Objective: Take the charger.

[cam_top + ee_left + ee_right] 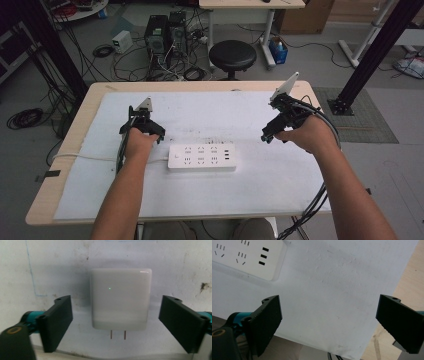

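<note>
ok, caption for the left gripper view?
Open left tool straddles a white plug-in charger lying prongs-toward-camera on the white mat.

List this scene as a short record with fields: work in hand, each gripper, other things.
work in hand: left gripper hangs over a white plug adapter lying on the white sheet
left gripper: jaws on either side of the adapter, apart from it
adapter: two prongs point toward the camera, small green light on its face
right gripper: open, nothing between its jaws
other things: white power strip mid-table
</note>
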